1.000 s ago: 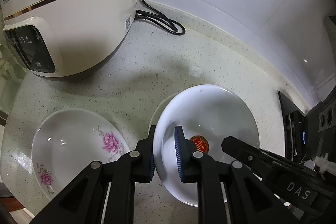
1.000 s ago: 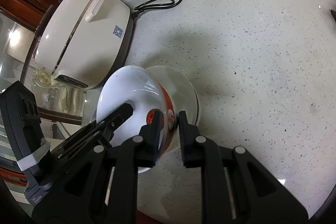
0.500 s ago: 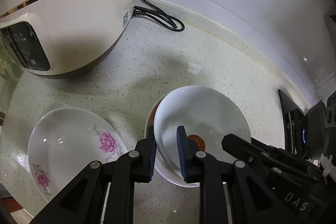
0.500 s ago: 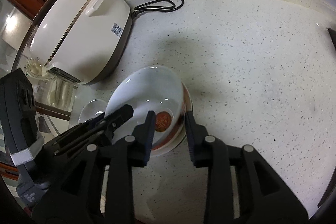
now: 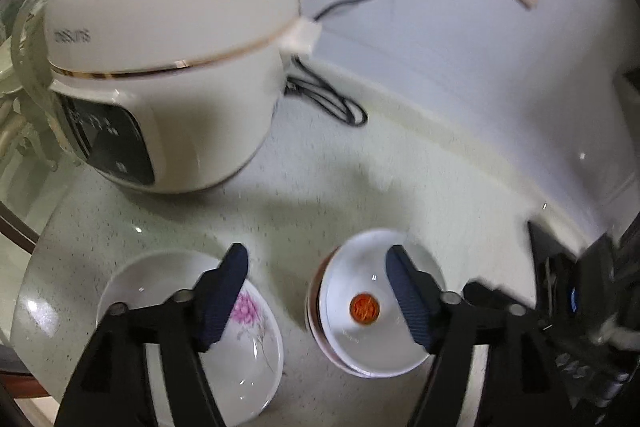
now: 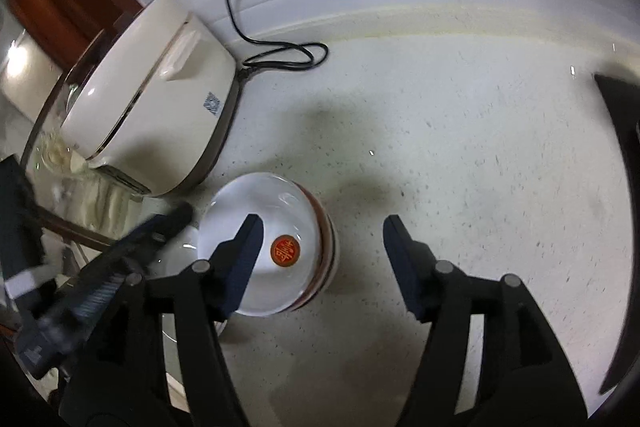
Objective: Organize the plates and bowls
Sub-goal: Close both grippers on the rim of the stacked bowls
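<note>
Near the counter's (image 6: 460, 155) front edge, white bowl (image 5: 372, 311) nested in red-banded bowl (image 6: 326, 239), my left claw (image 5: 316, 291) and right claw (image 6: 320, 255) just opened, both spread, gripping nothing, flowered plate (image 5: 256, 339) beside.

Open counter (image 6: 460, 155) right of stacked bowls (image 6: 276, 247); rice cooker (image 6: 160, 107) close left.

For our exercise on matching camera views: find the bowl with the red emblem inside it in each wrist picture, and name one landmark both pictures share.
Left wrist view: the bowl with the red emblem sits low and right of centre, nested on another bowl, beside the floral plate.
Right wrist view: the same bowl sits low and left of centre.
Shared landmark: the cream rice cooker, with its looped black cord, behind the bowl in both.
</note>
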`<state>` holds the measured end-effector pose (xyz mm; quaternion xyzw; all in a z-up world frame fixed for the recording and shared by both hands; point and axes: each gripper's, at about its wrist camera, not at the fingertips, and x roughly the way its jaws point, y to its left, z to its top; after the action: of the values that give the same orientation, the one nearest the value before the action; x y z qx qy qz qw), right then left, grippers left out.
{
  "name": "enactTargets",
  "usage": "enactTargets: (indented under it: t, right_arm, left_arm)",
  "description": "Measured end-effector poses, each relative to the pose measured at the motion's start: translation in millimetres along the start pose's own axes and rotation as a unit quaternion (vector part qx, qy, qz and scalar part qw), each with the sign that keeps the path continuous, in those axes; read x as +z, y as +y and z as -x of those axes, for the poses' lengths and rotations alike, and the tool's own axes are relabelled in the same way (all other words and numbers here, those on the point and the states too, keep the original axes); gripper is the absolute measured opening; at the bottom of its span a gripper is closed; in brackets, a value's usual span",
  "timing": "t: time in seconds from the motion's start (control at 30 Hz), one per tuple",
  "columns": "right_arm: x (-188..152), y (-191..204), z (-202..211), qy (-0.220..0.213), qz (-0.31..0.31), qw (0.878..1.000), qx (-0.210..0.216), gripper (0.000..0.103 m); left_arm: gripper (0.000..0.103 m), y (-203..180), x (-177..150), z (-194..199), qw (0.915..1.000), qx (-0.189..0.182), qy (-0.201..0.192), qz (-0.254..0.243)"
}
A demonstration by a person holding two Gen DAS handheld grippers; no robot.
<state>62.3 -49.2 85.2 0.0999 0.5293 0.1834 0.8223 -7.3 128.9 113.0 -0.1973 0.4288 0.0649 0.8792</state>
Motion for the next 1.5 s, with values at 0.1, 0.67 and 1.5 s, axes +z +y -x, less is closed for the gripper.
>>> enactTargets:
  t: [0.1, 0.67, 1.5]
  right_arm:
    - [-4.1, -8.6, -9.8, 0.023, -0.026, 0.999, 0.008, 0.066]
    - [-17.9, -15.9, -40.5, 0.087, -0.079, 0.991, 0.061, 0.073]
    - [-22.9, -12.9, -84.2, 0.135, -0.102, 0.982, 0.088, 0.075]
  left_arm:
    - [0.073, 3.8, 0.4, -3.8, 0.9999, -0.006, 0.010, 0.005]
    - [0.073, 6.7, 0.7, -42.6, 0.9955, -0.040, 0.085, 0.016]
    - [0.073, -6.5, -1.5, -94.6, 0.9880, -0.045, 0.147, -0.017]
